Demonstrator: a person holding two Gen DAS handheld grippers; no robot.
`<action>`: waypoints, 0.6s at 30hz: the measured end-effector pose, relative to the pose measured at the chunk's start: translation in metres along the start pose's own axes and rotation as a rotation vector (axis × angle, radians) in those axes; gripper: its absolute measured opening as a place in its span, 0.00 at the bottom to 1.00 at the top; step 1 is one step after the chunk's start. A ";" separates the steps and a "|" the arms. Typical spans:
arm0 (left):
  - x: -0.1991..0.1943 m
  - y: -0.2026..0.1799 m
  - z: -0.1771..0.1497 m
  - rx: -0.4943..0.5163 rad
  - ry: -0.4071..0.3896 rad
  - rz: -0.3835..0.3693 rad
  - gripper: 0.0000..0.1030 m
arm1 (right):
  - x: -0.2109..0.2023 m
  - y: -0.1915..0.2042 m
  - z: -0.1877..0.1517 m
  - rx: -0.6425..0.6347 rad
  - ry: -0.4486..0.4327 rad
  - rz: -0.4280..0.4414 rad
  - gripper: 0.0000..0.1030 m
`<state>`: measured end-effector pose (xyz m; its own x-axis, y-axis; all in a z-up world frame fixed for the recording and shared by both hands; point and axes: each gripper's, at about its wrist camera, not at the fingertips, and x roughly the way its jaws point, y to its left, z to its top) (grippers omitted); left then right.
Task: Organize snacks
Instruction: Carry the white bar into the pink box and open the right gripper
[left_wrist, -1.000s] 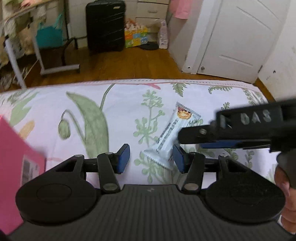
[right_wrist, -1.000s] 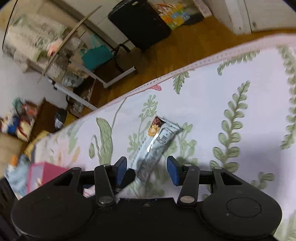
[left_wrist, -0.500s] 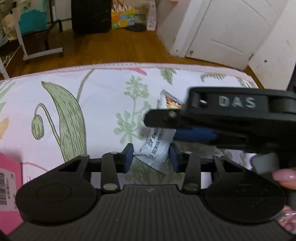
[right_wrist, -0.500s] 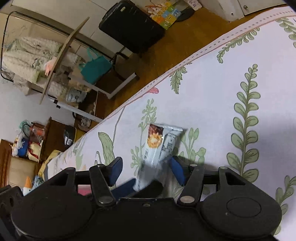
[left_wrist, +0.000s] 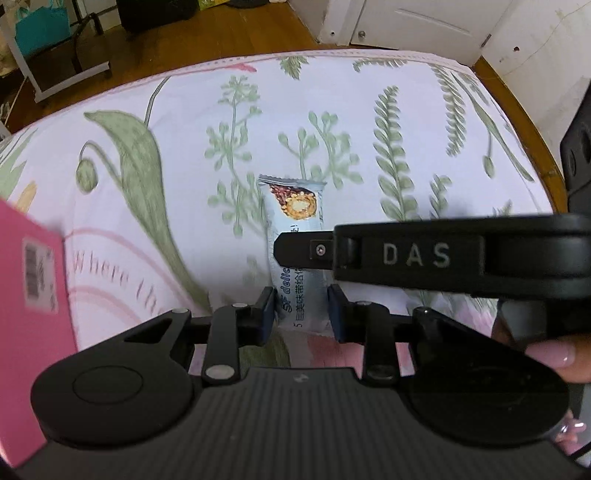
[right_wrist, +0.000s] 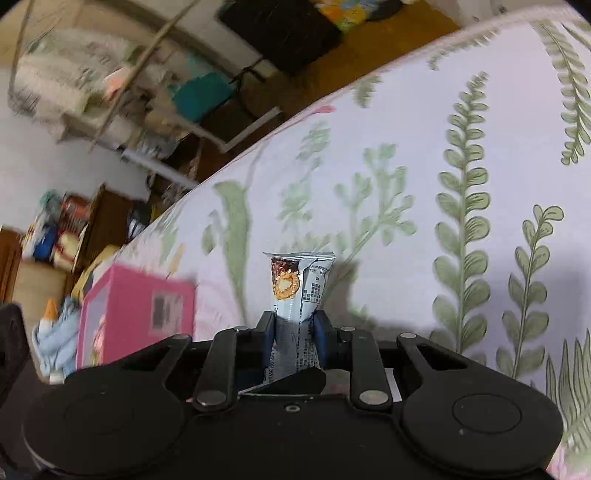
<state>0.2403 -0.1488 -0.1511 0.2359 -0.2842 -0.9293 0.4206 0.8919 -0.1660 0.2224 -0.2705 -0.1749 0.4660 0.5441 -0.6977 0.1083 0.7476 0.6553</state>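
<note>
A glossy, pale-blue snack bar wrapper (right_wrist: 300, 291) with crimped ends is pinched between the blue pads of the right tool (right_wrist: 294, 334), held above a smooth floral cloth covering the tabletop (left_wrist: 369, 110). The left tool (left_wrist: 301, 312) brackets the wrapper's lower end, its pads beside the foil; whether they clamp it cannot be told. A flat-sided pink cardboard box (right_wrist: 136, 314) stands at left. The cloth's stitched far edge drops to wooden floor (left_wrist: 207, 40).
</note>
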 end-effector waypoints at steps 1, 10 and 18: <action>-0.007 0.000 -0.005 -0.003 -0.003 -0.003 0.28 | -0.004 0.003 -0.005 -0.018 -0.001 0.003 0.26; -0.066 0.006 -0.054 0.037 -0.023 -0.040 0.28 | -0.037 0.057 -0.045 -0.113 0.039 -0.009 0.26; -0.129 0.037 -0.091 0.039 -0.105 -0.022 0.28 | -0.048 0.118 -0.076 -0.170 0.015 0.032 0.26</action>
<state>0.1462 -0.0470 -0.0676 0.3159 -0.3406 -0.8855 0.4600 0.8713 -0.1710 0.1464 -0.1794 -0.0856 0.4535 0.5731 -0.6825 -0.0568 0.7828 0.6196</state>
